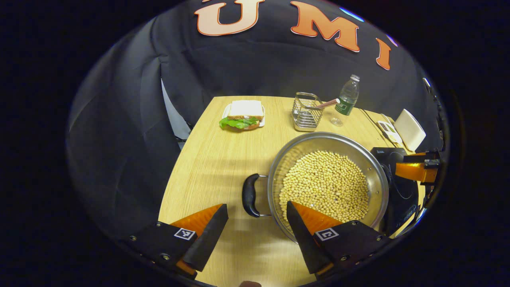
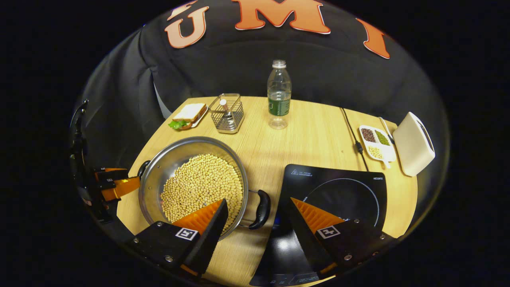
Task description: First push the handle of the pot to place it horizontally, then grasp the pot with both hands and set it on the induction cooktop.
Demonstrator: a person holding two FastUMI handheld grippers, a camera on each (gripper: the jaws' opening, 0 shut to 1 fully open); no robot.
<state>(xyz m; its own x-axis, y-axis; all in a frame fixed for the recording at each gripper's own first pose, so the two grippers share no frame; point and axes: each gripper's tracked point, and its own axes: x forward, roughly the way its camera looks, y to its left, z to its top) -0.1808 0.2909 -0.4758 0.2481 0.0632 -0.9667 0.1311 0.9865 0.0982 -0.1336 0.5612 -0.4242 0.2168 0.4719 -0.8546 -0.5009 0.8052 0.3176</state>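
round steel pot [image 2: 159, 171] of pale beans [image 2: 201, 185]

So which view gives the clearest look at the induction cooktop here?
The right gripper view: the induction cooktop lies nearly whole, its ring marking visible, just right of the pot. In the left gripper view only a dark sliver of the cooktop shows behind the pot's far rim, partly covered by the right gripper.

light: bright overhead | focus: sharp | edges: fisheye-bent, dim

Both views look down close at pot [image 1: 328, 185] [image 2: 195, 183], from opposite handles, sharing table [image 1: 215, 159] [image 2: 314, 135].
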